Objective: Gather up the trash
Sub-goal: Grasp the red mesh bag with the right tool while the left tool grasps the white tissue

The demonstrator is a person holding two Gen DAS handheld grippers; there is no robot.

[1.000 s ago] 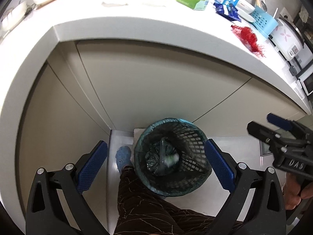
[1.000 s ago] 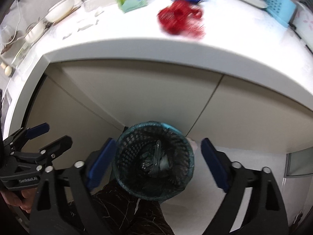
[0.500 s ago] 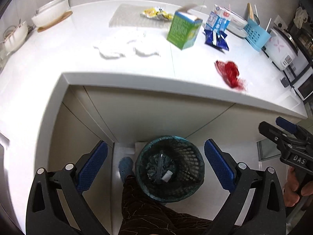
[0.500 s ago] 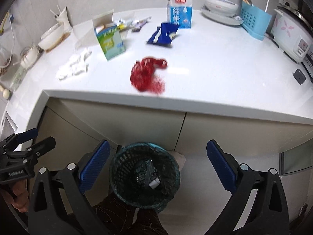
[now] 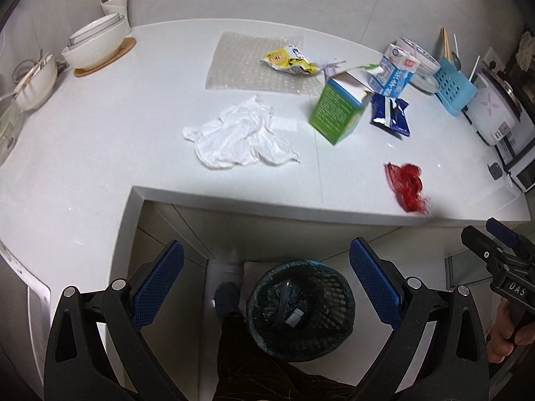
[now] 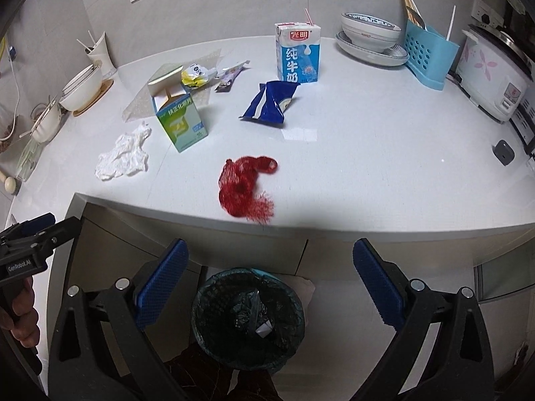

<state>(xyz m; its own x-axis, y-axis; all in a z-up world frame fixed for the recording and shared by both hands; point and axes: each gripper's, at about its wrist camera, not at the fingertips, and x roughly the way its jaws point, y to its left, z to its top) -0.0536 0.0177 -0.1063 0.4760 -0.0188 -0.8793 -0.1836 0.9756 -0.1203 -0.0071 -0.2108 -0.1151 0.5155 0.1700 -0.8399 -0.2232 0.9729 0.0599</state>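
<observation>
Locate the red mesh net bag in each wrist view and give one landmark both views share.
Left wrist: red mesh net bag lies right of centre, at the counter's front edge.
Right wrist: the bag lies at centre, near the front edge.
Shared landmark: the green carton, standing open-topped, behind and left of the bag.

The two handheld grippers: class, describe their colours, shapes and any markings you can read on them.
Each gripper, left and right, has a black frame with triangular cut-outs and silver round bolts, carrying two long fingers faced with blue cross-hatched pads. Seen from the side, the left gripper's body reads "GenRobot.AI"; the right one's shows "DAS". No cables or sleeves are visible.
</observation>
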